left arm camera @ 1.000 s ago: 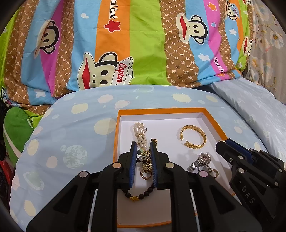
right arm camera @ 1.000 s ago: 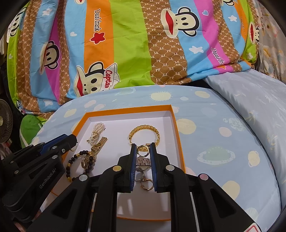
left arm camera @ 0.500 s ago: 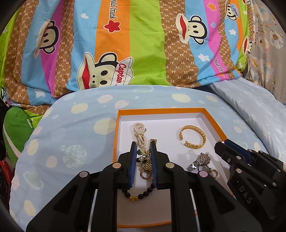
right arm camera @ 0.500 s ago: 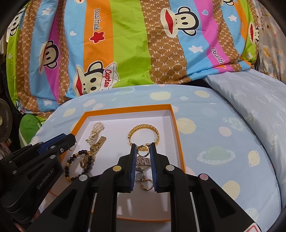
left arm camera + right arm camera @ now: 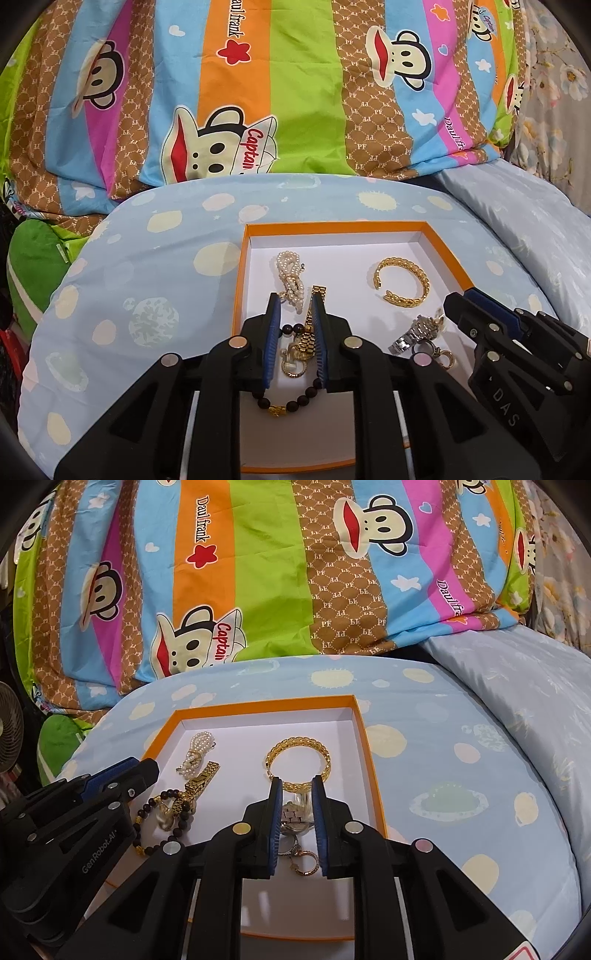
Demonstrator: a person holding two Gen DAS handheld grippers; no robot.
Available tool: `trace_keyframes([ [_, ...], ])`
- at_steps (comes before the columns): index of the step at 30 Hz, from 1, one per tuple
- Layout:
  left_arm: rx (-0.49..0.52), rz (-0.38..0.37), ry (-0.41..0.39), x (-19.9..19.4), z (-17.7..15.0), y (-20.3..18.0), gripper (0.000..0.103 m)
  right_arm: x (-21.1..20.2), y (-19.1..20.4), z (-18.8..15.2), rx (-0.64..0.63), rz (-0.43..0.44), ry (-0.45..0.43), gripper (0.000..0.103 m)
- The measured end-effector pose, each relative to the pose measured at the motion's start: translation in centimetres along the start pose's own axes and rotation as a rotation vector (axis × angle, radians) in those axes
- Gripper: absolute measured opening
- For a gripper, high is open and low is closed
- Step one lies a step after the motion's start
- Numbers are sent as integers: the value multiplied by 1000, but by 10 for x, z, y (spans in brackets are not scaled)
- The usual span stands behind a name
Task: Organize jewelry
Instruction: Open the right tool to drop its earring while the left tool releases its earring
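An orange-rimmed white tray (image 5: pixel 332 226) (image 5: pixel 258 704) lies on a blue spotted cushion. It holds a pearl bracelet (image 5: pixel 291 275) (image 5: pixel 195 751), a gold watch (image 5: pixel 306 332) (image 5: pixel 192 790), a dark bead bracelet (image 5: pixel 291 402) (image 5: pixel 162 827), a gold cuff (image 5: pixel 400 282) (image 5: pixel 299 764), a silver watch (image 5: pixel 417 332) (image 5: pixel 295 818) and gold rings (image 5: pixel 439 356) (image 5: pixel 306 862). My left gripper (image 5: pixel 294 306) hovers open above the gold watch. My right gripper (image 5: pixel 297 788) hovers open above the silver watch, empty.
A striped cartoon-print quilt (image 5: pixel 258 92) (image 5: pixel 277 572) is piled behind the cushion. A pale blue pillow (image 5: pixel 535 229) (image 5: pixel 517 686) lies at the right. A green item (image 5: pixel 33 266) and a small fan (image 5: pixel 9 727) are at the left.
Both grippers have shifted very slightly; the jewelry lies as before and both stay open.
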State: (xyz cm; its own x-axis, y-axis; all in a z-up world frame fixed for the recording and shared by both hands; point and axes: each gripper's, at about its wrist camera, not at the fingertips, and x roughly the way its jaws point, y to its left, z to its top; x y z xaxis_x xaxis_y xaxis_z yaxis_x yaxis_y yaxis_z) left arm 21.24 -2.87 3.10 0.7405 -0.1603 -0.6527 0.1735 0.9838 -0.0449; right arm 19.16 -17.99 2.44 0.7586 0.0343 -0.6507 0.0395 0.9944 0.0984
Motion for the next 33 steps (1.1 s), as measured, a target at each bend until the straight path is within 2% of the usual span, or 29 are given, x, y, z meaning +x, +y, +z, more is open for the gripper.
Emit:
trace_keyframes([
  [2, -1, 10, -4, -1, 0, 0, 31, -3, 0, 0, 1, -3, -12, 32],
  [3, -4, 13, -9, -2, 0, 1, 33, -4, 0, 0, 1, -5, -18, 34],
  [29, 1, 27, -29, -10, -1, -2, 33, -13, -2, 1, 0, -17, -38, 38],
  [33, 1, 33, -37, -13, -1, 0, 33, -16, 1, 0, -13, -34, -53, 47],
])
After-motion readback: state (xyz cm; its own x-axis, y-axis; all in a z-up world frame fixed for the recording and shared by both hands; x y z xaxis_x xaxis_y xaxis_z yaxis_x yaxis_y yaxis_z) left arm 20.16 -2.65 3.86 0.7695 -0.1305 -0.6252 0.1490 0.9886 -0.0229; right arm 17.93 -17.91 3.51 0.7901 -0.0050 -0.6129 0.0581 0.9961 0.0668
